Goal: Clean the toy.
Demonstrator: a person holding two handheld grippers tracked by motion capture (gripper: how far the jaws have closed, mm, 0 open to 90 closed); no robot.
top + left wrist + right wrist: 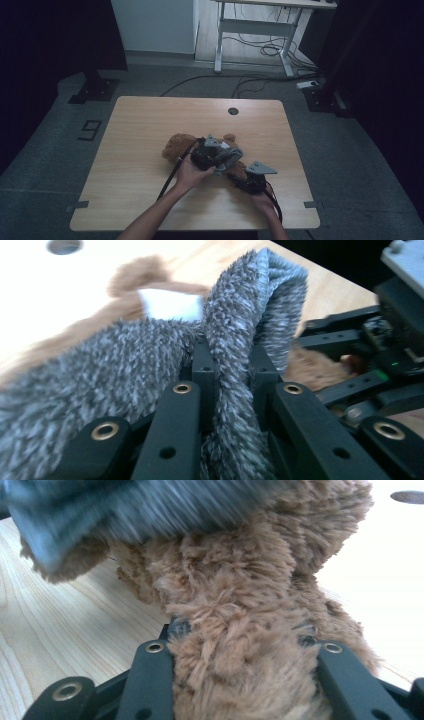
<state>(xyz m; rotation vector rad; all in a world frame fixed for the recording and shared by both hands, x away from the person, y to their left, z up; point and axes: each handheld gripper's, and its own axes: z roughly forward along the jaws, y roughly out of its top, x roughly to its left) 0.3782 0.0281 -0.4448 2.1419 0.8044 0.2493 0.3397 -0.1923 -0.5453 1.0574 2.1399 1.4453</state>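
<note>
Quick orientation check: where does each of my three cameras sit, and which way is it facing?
High view: above the near table edge, facing forward and down; both forearms enter from below, left tongs, right tongs.
Left gripper view: rides the left tongs, looking along jaws clamped on a grey knit cloth; the other tongs show at right.
Right gripper view: rides the right tongs, looking along jaws clamped on the brown plush toy.
Shared: toy and grey cloth appear in all three.
</note>
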